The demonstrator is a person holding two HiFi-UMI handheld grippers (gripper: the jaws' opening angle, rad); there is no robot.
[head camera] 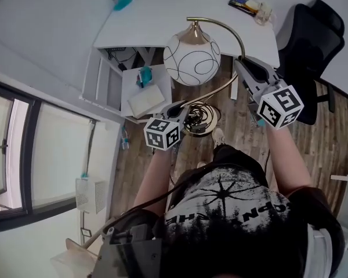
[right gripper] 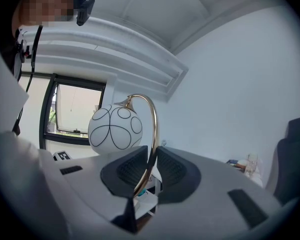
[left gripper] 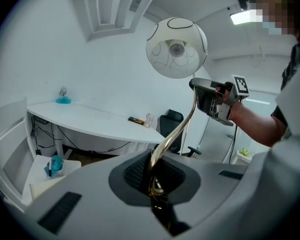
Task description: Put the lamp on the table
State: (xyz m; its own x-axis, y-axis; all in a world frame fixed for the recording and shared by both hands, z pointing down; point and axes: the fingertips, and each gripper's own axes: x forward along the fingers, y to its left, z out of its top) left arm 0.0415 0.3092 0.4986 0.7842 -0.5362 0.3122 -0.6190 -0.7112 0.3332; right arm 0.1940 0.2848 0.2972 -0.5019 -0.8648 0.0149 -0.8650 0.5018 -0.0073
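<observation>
Lamp of arched brass with white globe shade (head camera: pixel 192 59) is clamped twice, left tongs (left gripper: pixel 154 181) low on its stem (right gripper: pixel 155 129), right tongs (right gripper: pixel 142 176) higher, likely to keep its top-heavy shade steady.

L claw (head camera: pixel 182 105), R claw (head camera: pixel 239 62): both clamped tight, arms fwd.

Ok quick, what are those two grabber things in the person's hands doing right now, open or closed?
Left gripper: closed on the lamp, low on its gold stem.
Right gripper: closed on the lamp, higher up the stem.
</observation>
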